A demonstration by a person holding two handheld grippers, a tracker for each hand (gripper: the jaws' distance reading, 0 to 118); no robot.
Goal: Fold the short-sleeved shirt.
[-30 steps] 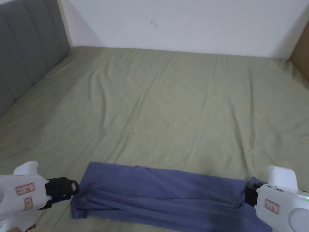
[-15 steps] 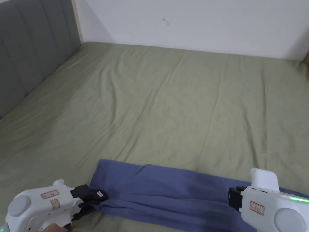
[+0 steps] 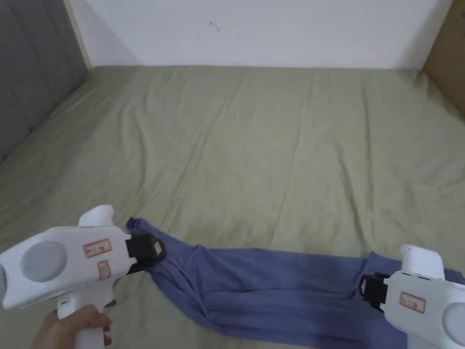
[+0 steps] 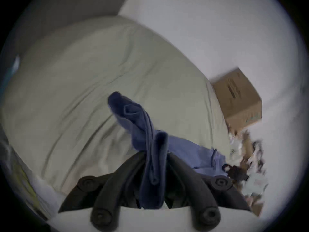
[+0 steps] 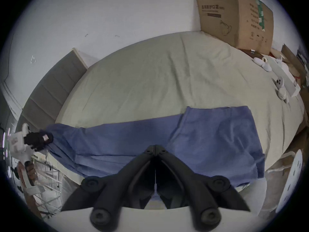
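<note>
- My left tongs (image 4: 154, 165) pinch the shirt (image 3: 272, 291) end, lifted off the bed (image 3: 272, 150).
- My right tongs (image 5: 155, 149) look pressed together over the other end; cloth between them unclear.
- I'd carry left across, edges aligned.

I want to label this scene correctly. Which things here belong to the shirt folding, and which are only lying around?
Part of the job:
- blue shirt, lying on the bed
- left gripper, shut on one end of the shirt
- right gripper, jaws together over the shirt
- bed sheet, the work surface

Lying about:
- cardboard box
- white devices at the bed's edge
- grey headboard
</note>
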